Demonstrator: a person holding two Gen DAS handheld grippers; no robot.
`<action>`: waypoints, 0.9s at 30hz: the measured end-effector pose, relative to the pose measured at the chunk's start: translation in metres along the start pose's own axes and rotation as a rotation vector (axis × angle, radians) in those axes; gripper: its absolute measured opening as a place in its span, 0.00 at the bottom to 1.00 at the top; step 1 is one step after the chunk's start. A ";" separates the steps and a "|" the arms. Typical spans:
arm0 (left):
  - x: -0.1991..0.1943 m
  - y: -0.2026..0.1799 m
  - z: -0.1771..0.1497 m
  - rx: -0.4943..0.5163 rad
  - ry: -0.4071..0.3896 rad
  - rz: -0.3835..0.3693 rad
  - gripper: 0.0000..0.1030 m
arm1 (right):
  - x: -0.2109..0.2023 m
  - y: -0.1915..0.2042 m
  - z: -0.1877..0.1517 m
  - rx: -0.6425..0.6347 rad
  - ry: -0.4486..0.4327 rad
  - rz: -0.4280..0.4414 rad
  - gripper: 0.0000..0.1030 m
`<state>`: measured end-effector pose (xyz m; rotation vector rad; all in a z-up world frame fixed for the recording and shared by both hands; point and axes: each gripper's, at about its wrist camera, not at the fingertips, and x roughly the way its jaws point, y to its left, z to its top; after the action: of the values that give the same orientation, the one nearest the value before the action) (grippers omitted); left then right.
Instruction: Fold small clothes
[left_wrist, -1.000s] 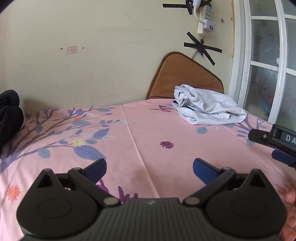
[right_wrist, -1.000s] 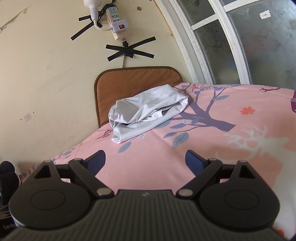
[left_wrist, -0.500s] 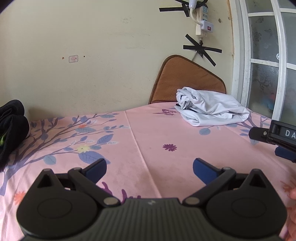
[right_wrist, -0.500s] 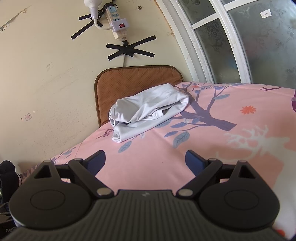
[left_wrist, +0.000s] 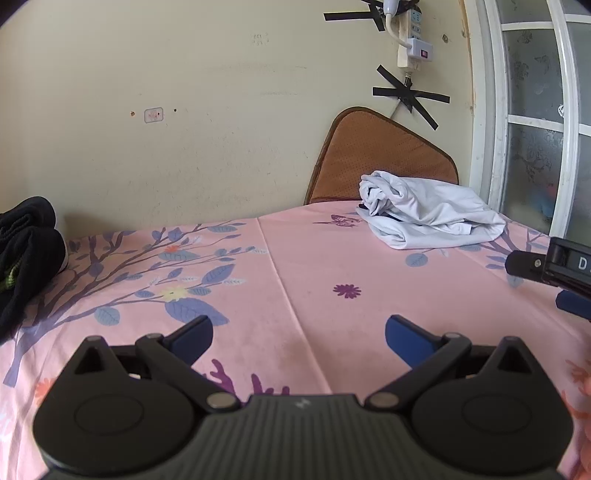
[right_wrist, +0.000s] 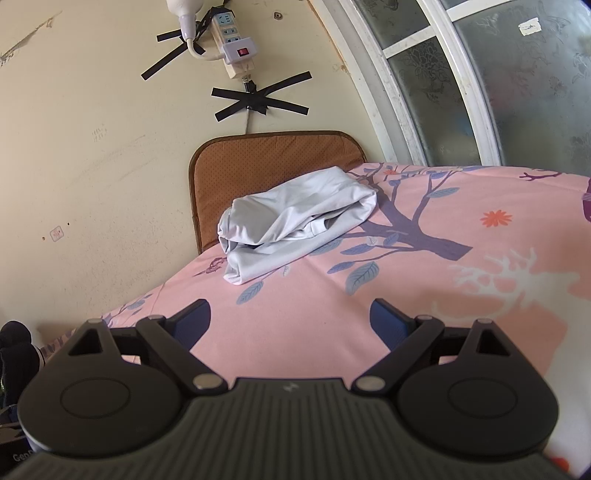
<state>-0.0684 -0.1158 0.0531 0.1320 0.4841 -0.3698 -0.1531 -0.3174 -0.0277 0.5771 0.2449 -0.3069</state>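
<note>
A loosely bundled white garment lies at the far right of the pink floral sheet, in front of a brown cushion. It also shows in the right wrist view. My left gripper is open and empty, low over the sheet's middle, well short of the garment. My right gripper is open and empty, over the sheet with the garment ahead of it. Part of the right gripper shows at the right edge of the left wrist view.
A brown cushion leans on the wall behind the garment. A black pile of clothes sits at the sheet's far left. A power strip is taped to the wall. A window stands to the right.
The left wrist view has tilted up a little, so more wall shows and the garment sits lower against it. The right gripper has hardly moved. Both stay open.
</note>
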 end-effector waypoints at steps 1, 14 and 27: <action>0.000 0.000 0.000 -0.001 0.002 0.001 1.00 | 0.000 0.000 0.000 0.000 -0.001 0.000 0.92; 0.002 0.001 0.000 -0.008 0.022 -0.009 1.00 | 0.000 0.001 0.000 0.000 0.000 0.001 0.92; 0.003 0.001 0.000 -0.002 0.024 -0.003 1.00 | 0.000 0.000 0.000 0.000 0.000 0.002 0.92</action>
<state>-0.0658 -0.1160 0.0519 0.1336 0.5083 -0.3704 -0.1533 -0.3169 -0.0275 0.5777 0.2445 -0.3046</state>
